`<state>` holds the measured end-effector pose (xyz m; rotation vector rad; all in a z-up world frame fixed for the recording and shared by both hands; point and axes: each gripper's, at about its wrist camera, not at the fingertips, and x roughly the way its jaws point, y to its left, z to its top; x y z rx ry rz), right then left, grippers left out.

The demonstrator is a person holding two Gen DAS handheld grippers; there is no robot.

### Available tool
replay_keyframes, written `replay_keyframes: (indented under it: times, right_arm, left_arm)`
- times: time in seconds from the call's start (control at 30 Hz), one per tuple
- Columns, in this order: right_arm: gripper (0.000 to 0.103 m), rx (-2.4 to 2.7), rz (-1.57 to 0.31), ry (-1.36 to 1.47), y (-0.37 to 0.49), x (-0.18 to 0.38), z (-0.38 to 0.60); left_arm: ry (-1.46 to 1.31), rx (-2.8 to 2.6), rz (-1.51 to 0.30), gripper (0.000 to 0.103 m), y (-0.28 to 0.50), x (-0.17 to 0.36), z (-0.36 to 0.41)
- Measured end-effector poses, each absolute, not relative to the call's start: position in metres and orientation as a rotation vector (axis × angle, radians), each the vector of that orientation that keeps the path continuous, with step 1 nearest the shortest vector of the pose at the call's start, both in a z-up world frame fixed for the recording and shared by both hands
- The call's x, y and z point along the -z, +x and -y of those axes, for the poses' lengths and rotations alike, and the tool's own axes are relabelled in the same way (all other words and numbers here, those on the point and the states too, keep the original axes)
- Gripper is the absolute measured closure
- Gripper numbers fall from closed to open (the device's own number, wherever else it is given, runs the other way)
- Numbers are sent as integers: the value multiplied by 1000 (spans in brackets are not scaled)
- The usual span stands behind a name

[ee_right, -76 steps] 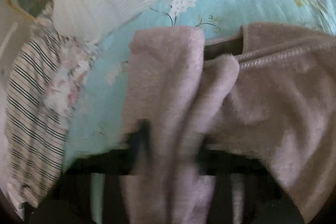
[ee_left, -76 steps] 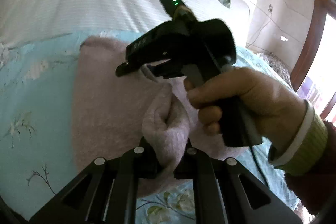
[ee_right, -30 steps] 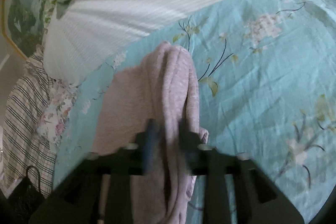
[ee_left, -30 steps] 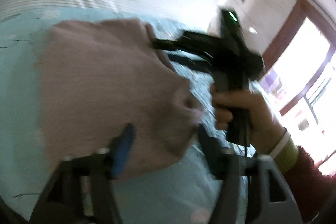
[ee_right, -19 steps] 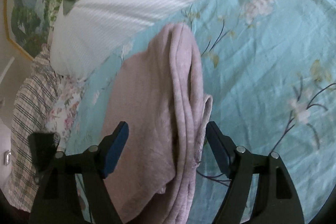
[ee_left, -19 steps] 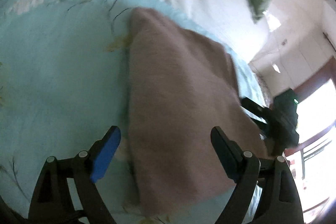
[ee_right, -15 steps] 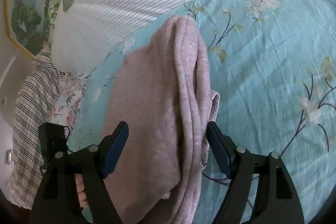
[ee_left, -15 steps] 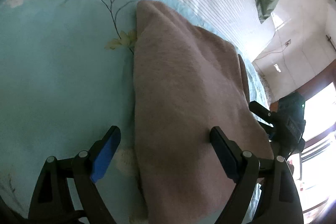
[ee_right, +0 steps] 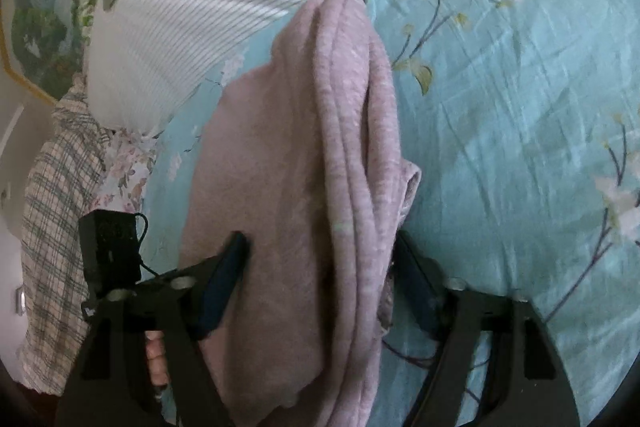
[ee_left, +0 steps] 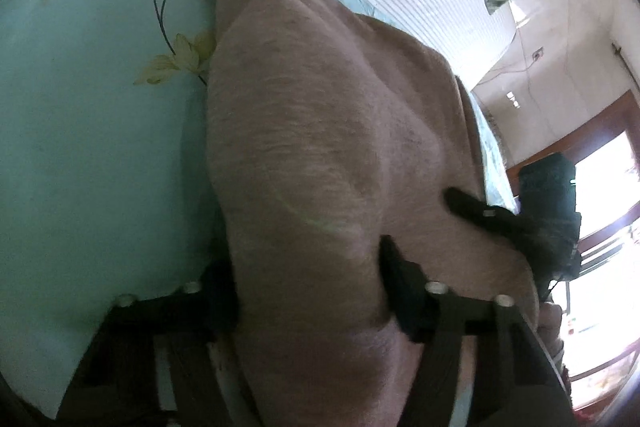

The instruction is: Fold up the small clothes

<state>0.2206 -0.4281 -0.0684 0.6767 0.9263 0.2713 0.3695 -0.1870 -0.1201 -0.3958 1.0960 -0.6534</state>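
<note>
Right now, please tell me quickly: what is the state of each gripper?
Left gripper: jaws closing around the folded pink garment, which lies between them.
Right gripper: jaws closing, the same garment between them.

Daylight glare from window (ee_left: 600, 195) blows out right edge; foreground dim, soft; fisheye-warped w/ dark corners

Both wrist views (close, angled down) share the folded garment (ee_left: 320, 155).
</note>
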Motion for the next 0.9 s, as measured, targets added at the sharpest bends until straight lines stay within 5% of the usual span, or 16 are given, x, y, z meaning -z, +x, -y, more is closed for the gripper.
replay_keyframes:
  times: [0.07,0.17,0.53,0.8,0.9]
  right_arm:
    - [64,-263,-915,685,220,63,424]
    - [67,-276,-875,662,210,46,408]
    - [67,-610,-848,619,189,37,254]
    - [66,-617,-955,566,193,71,191]
    - [64,-602,-960,585,189,74,197]
  left_arm:
    - [-397,648,-1070,63,361,110,182]
    - [-384,641,-996,66,339,84,167]
    - [-367,439,-848,66,222,34,23]
    - [-416,296,-920,64,194,78,-29]
    - [-422,272,-927,53,192,91,-35]
